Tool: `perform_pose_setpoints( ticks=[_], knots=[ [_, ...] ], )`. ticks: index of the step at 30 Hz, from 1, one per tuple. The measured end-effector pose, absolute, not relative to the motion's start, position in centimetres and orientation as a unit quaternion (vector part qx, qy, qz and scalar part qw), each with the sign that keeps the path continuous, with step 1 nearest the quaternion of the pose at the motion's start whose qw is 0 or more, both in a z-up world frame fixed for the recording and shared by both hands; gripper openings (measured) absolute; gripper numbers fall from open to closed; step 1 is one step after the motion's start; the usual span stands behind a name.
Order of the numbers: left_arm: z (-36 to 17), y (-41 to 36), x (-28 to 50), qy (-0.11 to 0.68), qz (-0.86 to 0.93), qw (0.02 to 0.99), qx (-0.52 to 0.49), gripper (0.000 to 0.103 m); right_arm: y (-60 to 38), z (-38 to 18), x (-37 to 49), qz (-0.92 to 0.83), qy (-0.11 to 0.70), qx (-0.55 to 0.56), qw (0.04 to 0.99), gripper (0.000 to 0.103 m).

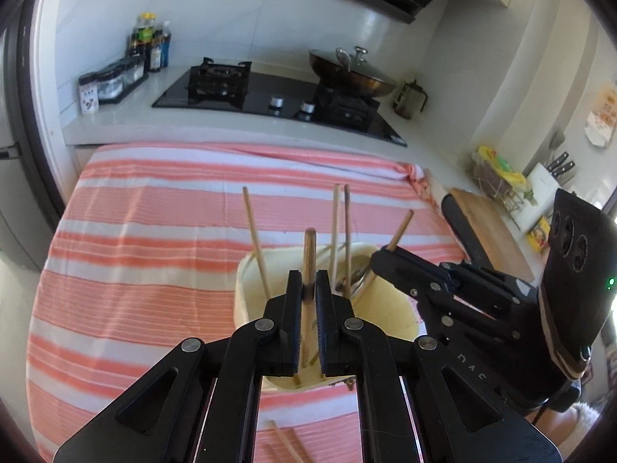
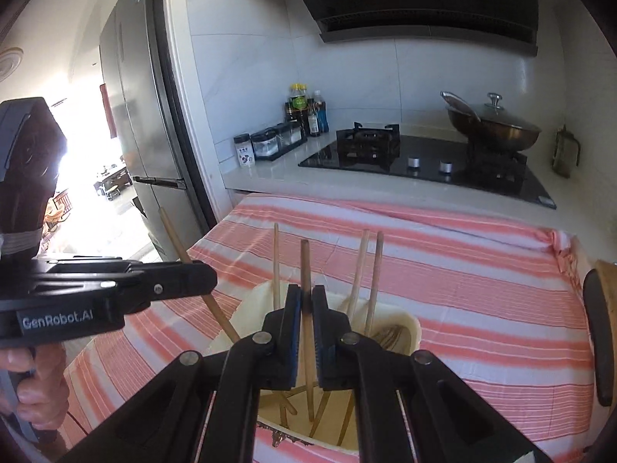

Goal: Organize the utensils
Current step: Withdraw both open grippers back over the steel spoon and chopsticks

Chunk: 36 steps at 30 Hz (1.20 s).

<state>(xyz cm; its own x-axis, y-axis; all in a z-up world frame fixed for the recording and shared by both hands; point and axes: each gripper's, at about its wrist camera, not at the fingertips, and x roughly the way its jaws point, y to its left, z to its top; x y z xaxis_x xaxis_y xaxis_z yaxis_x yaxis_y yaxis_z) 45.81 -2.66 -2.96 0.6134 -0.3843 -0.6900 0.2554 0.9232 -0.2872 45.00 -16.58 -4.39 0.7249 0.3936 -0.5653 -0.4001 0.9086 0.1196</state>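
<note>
A cream utensil holder [image 1: 385, 308] stands on the striped cloth and also shows in the right wrist view [image 2: 401, 328]. Several wooden chopsticks stand in it. My left gripper [image 1: 308, 285] is shut on one upright chopstick [image 1: 309, 254] above the holder. It also shows in the right wrist view [image 2: 208, 276], gripping a slanted chopstick [image 2: 173, 235]. My right gripper [image 2: 306, 301] is shut on another chopstick [image 2: 305, 270] whose lower end is inside the holder. It appears in the left wrist view [image 1: 380, 254], holding a slanted chopstick [image 1: 401, 229].
A pink and white striped cloth [image 1: 154, 239] covers the table. Loose chopsticks [image 1: 285, 443] lie on it near me. Behind are a gas hob [image 1: 270, 96], a lidded wok [image 1: 351, 73], bottles [image 1: 150, 42] and a fridge [image 2: 146, 115]. A cutting board [image 1: 489, 231] sits at right.
</note>
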Motion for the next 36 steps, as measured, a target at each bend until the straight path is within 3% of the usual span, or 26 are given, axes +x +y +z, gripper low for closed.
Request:
perform_pose_setpoints(
  ticks=[2, 5, 11, 17, 21, 26, 36],
  knots=[
    [-3.2, -2.7, 45.6, 0.404, -0.181, 0.893, -0.082, 0.027, -16.4, -4.7, 45.5, 0.211, 0.31, 0.008, 0.927, 0.011],
    [-3.0, -1.9, 44.2, 0.394, -0.181, 0.897, -0.085, 0.059, -17.0, -4.3, 44.4, 0.214, 0.298, 0.031, 0.93, 0.042],
    [-6.0, 2.7, 37.6, 0.418, -0.174, 0.888, -0.076, 0.078, -20.6, -5.1, 38.3, 0.206, 0.308, 0.036, 0.928, 0.042],
    [-14.4, 7.8, 27.5, 0.461, -0.088, 0.876, -0.107, 0.08, -25.8, -13.8, 27.0, 0.143, 0.386, -0.019, 0.911, 0.043],
    [-16.5, 6.5, 23.2, 0.468, -0.085, 0.868, -0.14, 0.08, -28.3, -18.4, 19.9, 0.093, 0.412, 0.004, 0.906, 0.043],
    [-15.6, 2.5, 21.1, 0.439, -0.107, 0.885, -0.114, 0.082, -28.9, -19.8, 15.6, 0.049, 0.404, 0.03, 0.913, 0.043],
    [-17.0, -0.4, 19.4, 0.448, -0.102, 0.883, -0.094, 0.082, -27.3, -20.8, 14.9, 0.037, 0.412, 0.009, 0.91, 0.044]
  ],
)
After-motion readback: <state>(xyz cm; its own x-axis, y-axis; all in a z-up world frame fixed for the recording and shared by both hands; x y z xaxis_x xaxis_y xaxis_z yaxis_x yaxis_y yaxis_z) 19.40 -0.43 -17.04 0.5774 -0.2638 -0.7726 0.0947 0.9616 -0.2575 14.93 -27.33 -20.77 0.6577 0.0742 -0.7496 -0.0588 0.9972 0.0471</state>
